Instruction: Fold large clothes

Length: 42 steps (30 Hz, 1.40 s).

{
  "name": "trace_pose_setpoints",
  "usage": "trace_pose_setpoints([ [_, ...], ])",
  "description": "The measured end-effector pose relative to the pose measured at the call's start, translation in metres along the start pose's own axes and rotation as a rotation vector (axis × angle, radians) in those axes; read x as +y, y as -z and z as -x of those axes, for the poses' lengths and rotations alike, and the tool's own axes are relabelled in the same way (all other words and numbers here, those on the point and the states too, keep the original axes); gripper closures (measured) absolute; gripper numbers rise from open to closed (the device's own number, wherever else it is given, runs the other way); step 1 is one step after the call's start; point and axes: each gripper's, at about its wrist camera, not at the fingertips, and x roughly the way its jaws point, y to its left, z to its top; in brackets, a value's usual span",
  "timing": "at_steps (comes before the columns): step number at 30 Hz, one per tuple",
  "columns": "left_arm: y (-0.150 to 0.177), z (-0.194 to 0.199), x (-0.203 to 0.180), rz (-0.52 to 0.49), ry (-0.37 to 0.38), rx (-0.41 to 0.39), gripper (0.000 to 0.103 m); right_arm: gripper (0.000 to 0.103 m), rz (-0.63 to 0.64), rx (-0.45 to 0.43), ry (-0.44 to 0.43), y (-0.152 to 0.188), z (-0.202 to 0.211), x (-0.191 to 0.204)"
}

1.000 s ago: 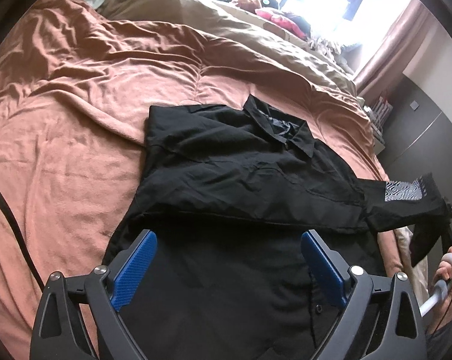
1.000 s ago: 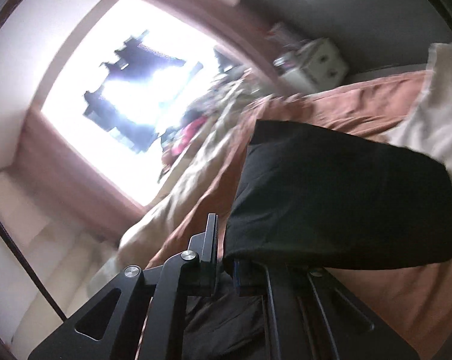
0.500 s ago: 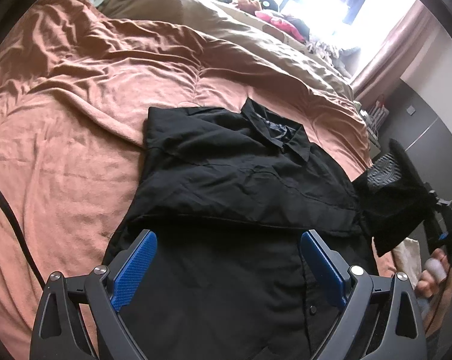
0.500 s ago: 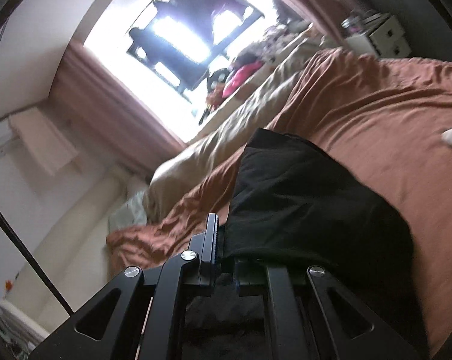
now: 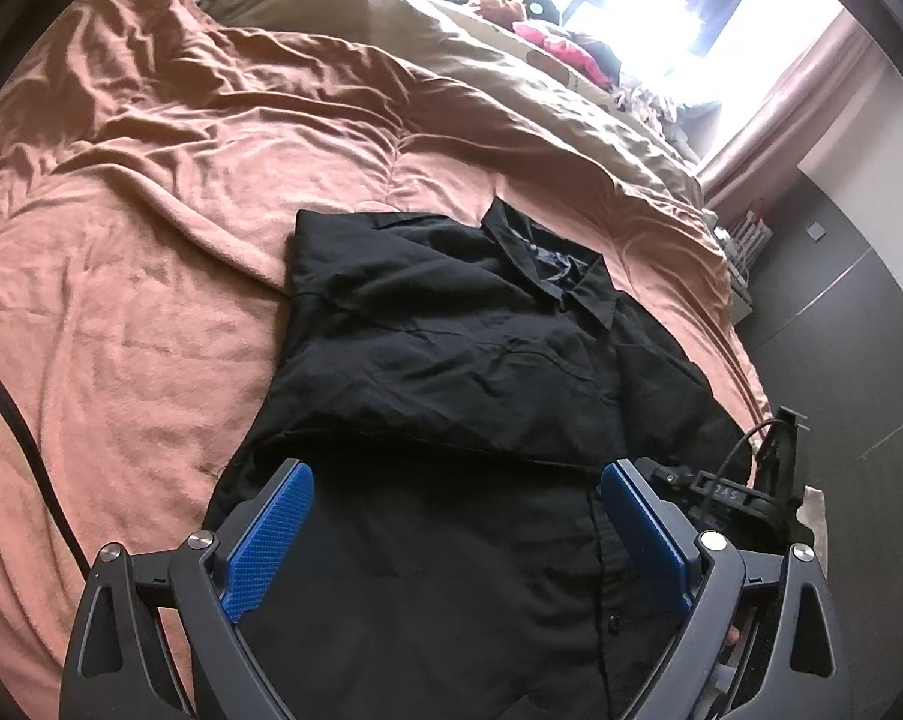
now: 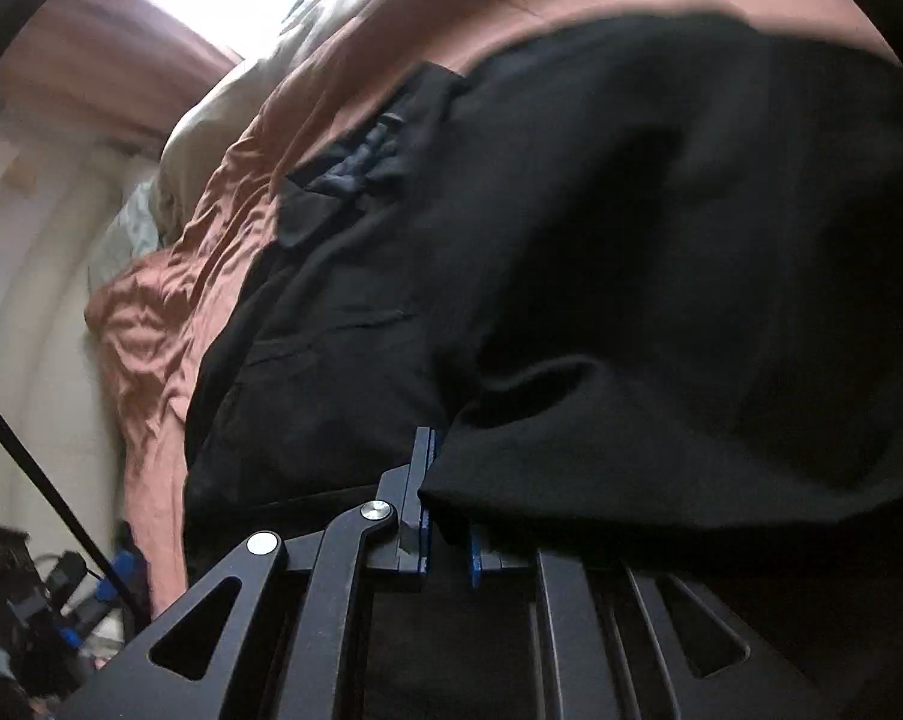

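Left wrist view: one black shirt (image 5: 451, 372) on one bedspread (image 5: 151, 240), left gripper (image 5: 451, 531) spread wide, holding nothing. One right gripper (image 6: 445, 498) pinches a fold of the shirt.

Shirt (image 5: 451, 360) plain black; blanket (image 5: 151, 240) rust-orange; duvet (image 5: 451, 60) tan; curtain (image 5: 781, 102) dusty pink; left tongs (image 5: 457, 534) pads (image 5: 268, 540) blue, textured.

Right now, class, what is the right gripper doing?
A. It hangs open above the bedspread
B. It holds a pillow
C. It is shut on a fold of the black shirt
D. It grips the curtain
C: the right gripper has its jaws closed with black shirt fabric pinched between them and draping over them.
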Motion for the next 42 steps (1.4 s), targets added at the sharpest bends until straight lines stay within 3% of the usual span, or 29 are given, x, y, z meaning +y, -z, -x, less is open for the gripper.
trace_pose_setpoints([
  [2, 0.001, 0.000, 0.000, -0.001, 0.001, 0.003, 0.006, 0.094, -0.030, 0.016, -0.025, -0.008, 0.014, -0.004],
  [4, 0.001, -0.002, -0.001, -0.003, -0.002, 0.007, 0.006, 0.076, -0.052, 0.050, -0.064, -0.006, 0.027, -0.005],
  [6, 0.002, -0.003, -0.001, -0.007, -0.007, 0.012, 0.006, 0.045, -0.077, 0.026, -0.105, -0.011, 0.051, -0.012],
  [7, 0.003, -0.004, -0.002, -0.010, -0.011, 0.015, 0.006, 0.041, -0.078, 0.009, -0.103, -0.008, 0.058, -0.015],
  [13, 0.007, -0.010, -0.005, -0.027, -0.038, 0.028, 0.006, 0.041, -0.252, -0.137, -0.045, -0.016, 0.121, -0.063],
  [17, 0.009, -0.012, -0.003, -0.022, -0.044, 0.034, 0.006, 0.040, -0.453, -0.196, 0.000, -0.019, 0.136, -0.115],
  [19, 0.008, -0.013, -0.001, -0.018, -0.043, 0.034, 0.006, 0.044, -0.519, -0.211, -0.006, -0.021, 0.135, -0.133],
  [21, 0.007, -0.012, -0.001, -0.015, -0.044, 0.032, 0.006, 0.072, -0.537, -0.248, 0.001, -0.027, 0.139, -0.143],
  [22, 0.007, -0.011, 0.000, -0.013, -0.043, 0.029, 0.006, 0.078, -0.528, -0.275, 0.014, -0.033, 0.143, -0.143],
  [23, 0.006, -0.011, 0.000, -0.011, -0.043, 0.028, 0.006, 0.092, -0.514, -0.306, 0.012, -0.035, 0.147, -0.140],
  [24, 0.006, -0.010, 0.001, -0.010, -0.044, 0.025, 0.006, 0.097, -0.495, -0.342, 0.022, -0.036, 0.151, -0.135],
  [27, 0.004, -0.009, 0.004, 0.003, -0.044, 0.025, 0.006, 0.098, -0.362, -0.439, 0.068, -0.050, 0.168, -0.105],
  [31, -0.002, -0.003, 0.014, 0.040, -0.014, 0.043, 0.006, 0.098, -0.145, -0.489, 0.024, -0.068, 0.169, -0.048],
  [37, -0.008, 0.014, 0.044, 0.116, -0.003, 0.057, 0.006, 0.098, 0.037, -0.485, -0.009, -0.072, 0.126, 0.031],
  [42, -0.016, 0.037, 0.069, 0.202, 0.034, 0.012, 0.006, 0.098, 0.168, -0.430, -0.033, -0.071, 0.089, 0.097],
])
